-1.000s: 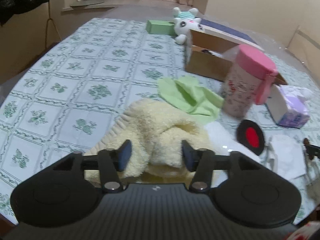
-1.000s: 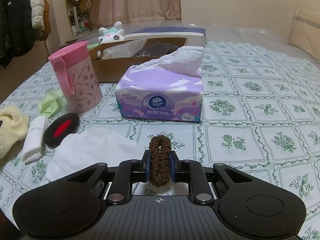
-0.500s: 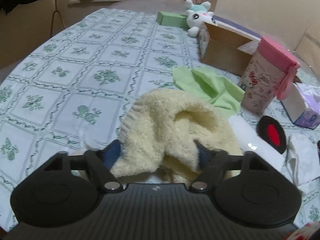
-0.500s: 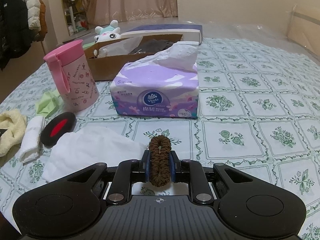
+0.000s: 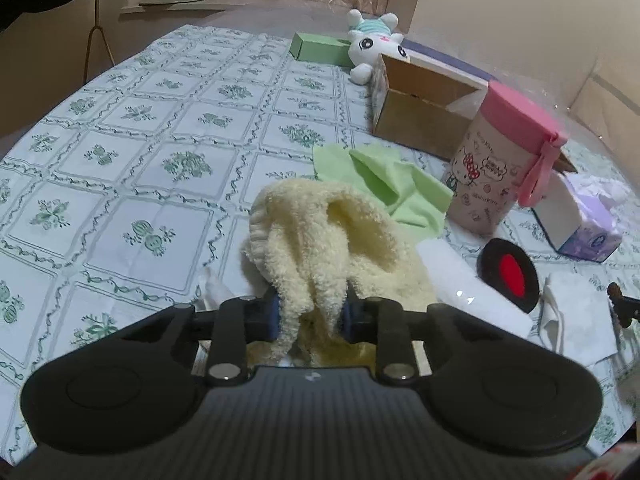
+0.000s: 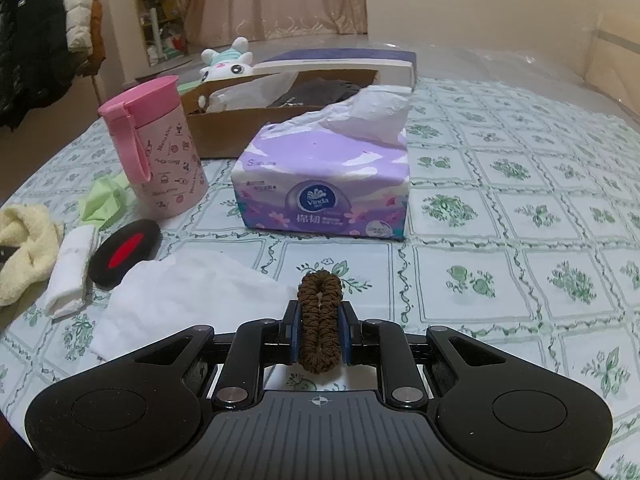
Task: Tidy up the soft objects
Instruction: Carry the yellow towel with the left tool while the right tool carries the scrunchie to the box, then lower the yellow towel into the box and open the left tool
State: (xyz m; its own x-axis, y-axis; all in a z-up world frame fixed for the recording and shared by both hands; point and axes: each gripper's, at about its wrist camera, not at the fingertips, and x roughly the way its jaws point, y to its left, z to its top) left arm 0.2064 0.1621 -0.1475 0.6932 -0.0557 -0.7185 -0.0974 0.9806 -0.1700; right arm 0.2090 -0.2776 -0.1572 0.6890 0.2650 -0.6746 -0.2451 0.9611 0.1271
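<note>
**Both tongs clamped on soft things**

My left gripper (image 5: 310, 316) is pinched tight on a fold of the fluffy cream-yellow terry towel (image 5: 320, 240), which bunches in a loopy heap at the lower centre of the left view. My right gripper (image 6: 320, 334) squeezes the brown knitted hair scrunchie (image 6: 320, 316) into a narrow upright oval at the lower centre of its frame, above the green-and-white floral plastic tablecloth (image 6: 520, 200).

Behind the towel lies a thin, smooth light-green cloth (image 5: 384, 184), crumpled flat. To its right stands the pink cylindrical cartoon-print cup (image 5: 500, 168) with a strap. Just beside the towel's right edge is a rolled white cloth (image 5: 460, 280), then a black oval pad with a red centre (image 5: 508, 272).

Only the right view shows the front of the purple soft tissue pack (image 6: 324, 188) with its crinkled sheet poking up, the flat white cloth (image 6: 184, 292) at lower left, and what fills the open brown cardboard box (image 6: 240, 128): clear plastic and something dark. The white plush bunny (image 5: 372, 46) lies at the box's far end, upper centre of the left view.
</note>
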